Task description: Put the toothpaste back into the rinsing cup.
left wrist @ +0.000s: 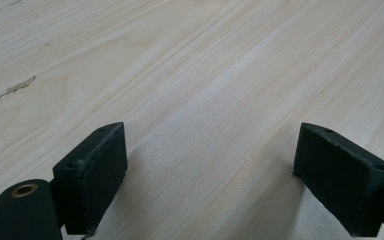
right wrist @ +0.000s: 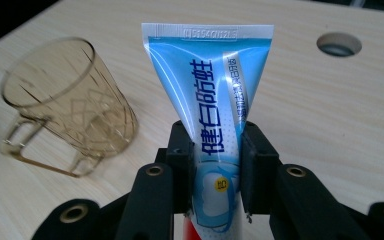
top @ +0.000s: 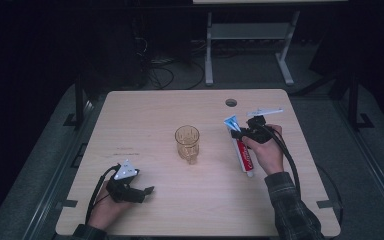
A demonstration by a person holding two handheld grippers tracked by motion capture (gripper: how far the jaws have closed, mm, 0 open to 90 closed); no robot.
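A blue, white and red toothpaste tube (top: 241,145) is held at the right of the table, crimped end pointing away from the person; in the right gripper view the tube (right wrist: 210,100) stands between the jaws. My right gripper (top: 240,133) is shut on its middle, and both pads press its sides (right wrist: 215,165). An amber transparent cup (top: 187,142) with a handle stands upright mid-table, left of the tube; it appears again as the cup (right wrist: 67,105) left of the jaws. My left gripper (top: 149,190) rests low at the front left, open, with bare wood between its fingers (left wrist: 210,170).
The light wooden table (top: 145,115) has a round cable hole (top: 231,102) at the back right, near the tube's far end. Dark floor, cables and a white desk frame (top: 250,45) lie beyond the table's far edge.
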